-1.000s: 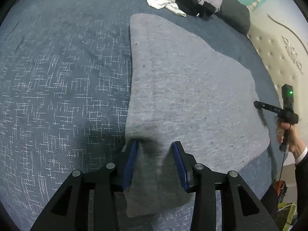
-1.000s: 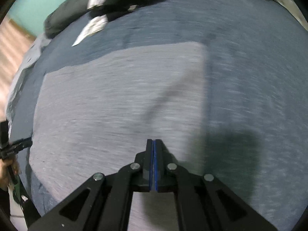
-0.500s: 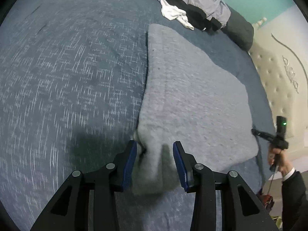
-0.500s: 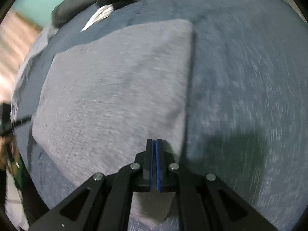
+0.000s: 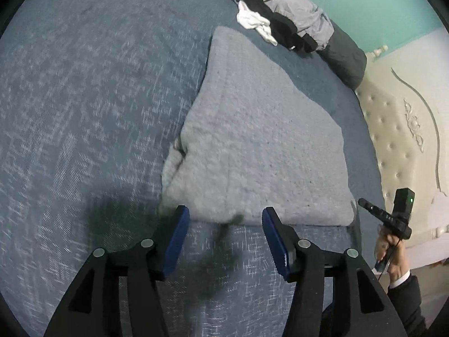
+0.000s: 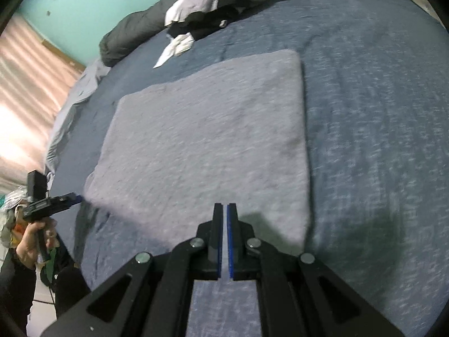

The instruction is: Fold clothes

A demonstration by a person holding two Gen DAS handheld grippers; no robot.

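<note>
A folded grey garment (image 5: pixel 258 146) lies flat on the blue bedspread (image 5: pixel 84 112); it also shows in the right wrist view (image 6: pixel 207 146). Its near left corner is bunched and rumpled. My left gripper (image 5: pixel 224 219) is open and empty, hovering just off the garment's near edge, touching nothing. My right gripper (image 6: pixel 223 213) has its jaws almost together over the garment's near edge, with a thin pale strip between the pads; I cannot tell whether it is cloth. The left gripper shows small in the right wrist view (image 6: pixel 50 202), and the right gripper in the left wrist view (image 5: pixel 393 219).
A pile of unfolded clothes (image 5: pixel 283 19), black, white and grey, lies at the far end of the bed beside a dark pillow (image 5: pixel 345 59). A cream tufted headboard (image 5: pixel 407 140) stands at right. A curtain (image 6: pixel 25 106) hangs at left.
My left gripper let go of the garment's near corner and drew back; the corner dropped onto the bed. The right gripper also pulled back to the near edge, jaws still nearly together.
</note>
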